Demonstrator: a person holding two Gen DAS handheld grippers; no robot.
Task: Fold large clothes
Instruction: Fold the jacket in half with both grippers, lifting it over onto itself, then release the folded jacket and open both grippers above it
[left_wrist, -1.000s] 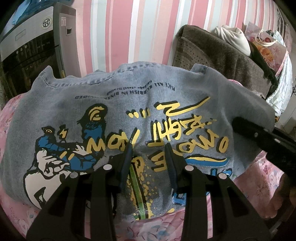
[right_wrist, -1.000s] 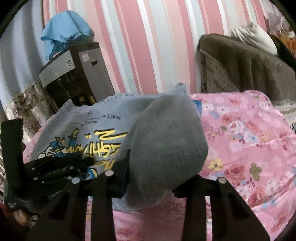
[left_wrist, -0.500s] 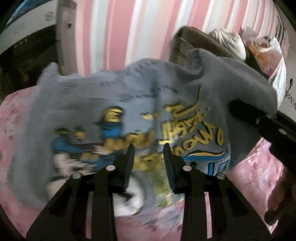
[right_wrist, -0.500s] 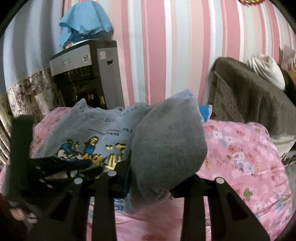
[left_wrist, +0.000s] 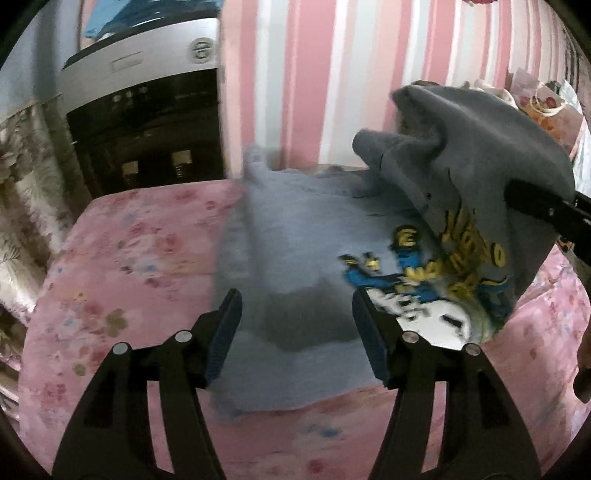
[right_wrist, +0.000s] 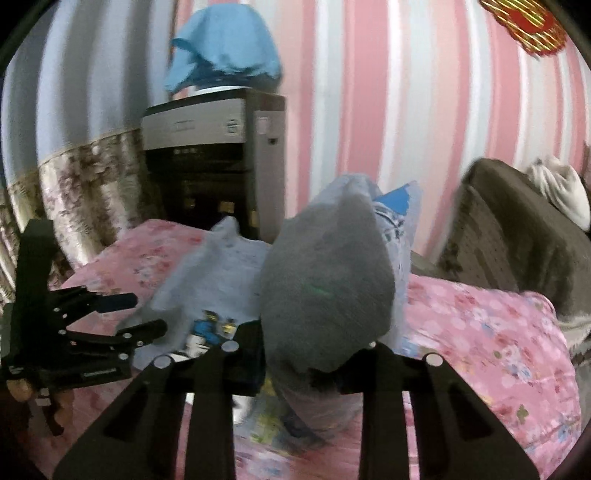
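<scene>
A grey-blue sweatshirt (left_wrist: 295, 266) with a yellow and blue cartoon print lies on the pink floral bed (left_wrist: 140, 251). My left gripper (left_wrist: 295, 332) is open and empty just above its left part. My right gripper (right_wrist: 314, 354) is shut on the sweatshirt's right side (right_wrist: 325, 288) and holds that fold lifted. The lifted fold (left_wrist: 480, 155) hangs over the print in the left wrist view. The left gripper also shows in the right wrist view (right_wrist: 122, 314), to the left of the garment.
A silver and black water dispenser (left_wrist: 147, 122) stands behind the bed against the pink striped wall. A blue cloth (right_wrist: 221, 48) covers its top. A brown covered chair (right_wrist: 517, 236) with a white bundle stands at the right. A floral curtain (right_wrist: 74, 192) hangs at the left.
My left gripper has let go of the sweatshirt, opened and moved left. My right gripper has lifted its side of the garment higher and carried it leftward over the print.
</scene>
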